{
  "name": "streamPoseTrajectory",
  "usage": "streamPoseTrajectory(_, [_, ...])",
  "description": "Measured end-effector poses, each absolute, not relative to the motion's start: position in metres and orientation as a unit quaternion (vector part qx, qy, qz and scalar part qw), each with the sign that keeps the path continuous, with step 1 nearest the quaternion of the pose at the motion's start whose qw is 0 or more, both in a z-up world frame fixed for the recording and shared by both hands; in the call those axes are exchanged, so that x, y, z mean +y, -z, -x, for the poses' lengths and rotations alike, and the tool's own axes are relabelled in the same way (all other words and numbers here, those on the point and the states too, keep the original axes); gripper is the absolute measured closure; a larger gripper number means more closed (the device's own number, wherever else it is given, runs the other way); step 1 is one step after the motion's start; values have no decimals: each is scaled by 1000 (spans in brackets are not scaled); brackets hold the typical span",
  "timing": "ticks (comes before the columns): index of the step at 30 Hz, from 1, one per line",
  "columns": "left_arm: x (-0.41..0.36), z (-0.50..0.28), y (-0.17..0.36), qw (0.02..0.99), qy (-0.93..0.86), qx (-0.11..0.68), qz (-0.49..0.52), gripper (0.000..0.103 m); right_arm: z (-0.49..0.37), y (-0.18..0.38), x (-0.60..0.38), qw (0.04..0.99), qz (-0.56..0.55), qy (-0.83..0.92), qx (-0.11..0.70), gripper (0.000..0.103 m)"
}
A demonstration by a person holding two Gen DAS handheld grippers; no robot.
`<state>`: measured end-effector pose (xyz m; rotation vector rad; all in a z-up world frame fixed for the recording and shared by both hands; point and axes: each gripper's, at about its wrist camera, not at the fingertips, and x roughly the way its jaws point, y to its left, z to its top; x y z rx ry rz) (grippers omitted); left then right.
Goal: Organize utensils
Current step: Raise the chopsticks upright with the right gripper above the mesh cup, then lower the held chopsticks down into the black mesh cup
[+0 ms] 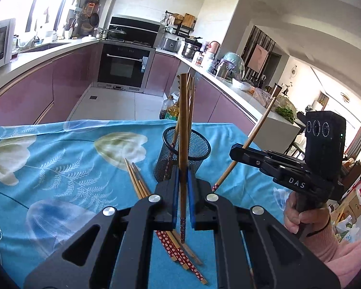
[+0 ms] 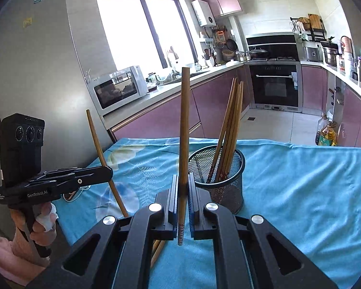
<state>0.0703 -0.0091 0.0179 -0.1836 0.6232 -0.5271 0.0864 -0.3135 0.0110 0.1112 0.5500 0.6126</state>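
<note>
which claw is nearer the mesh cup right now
Left, by a little. The left claw holds its chopstick right in front of the mesh cup; the right claw sits off to the cup's right side with its own chopstick.

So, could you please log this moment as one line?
left claw: shut on chopstick | right claw: shut on chopstick | mesh cup: holds chopsticks

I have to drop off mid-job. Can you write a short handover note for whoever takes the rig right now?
Left tongs: shut on one chopstick, held upright.
Right tongs: shut on another chopstick, also upright.
Mesh cup stands on the blue tablecloth and already holds several chopsticks.
Left to do: drop both held chopsticks into the cup, then collect the loose chopsticks lying on the cloth near the left tongs.
</note>
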Motion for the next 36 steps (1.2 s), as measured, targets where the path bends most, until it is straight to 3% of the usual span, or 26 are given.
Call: streamPoseTrajectory(36, [-51,-117,-97,939,260,211,74,95,-116,-88,-324,939,-40,-283,190,97])
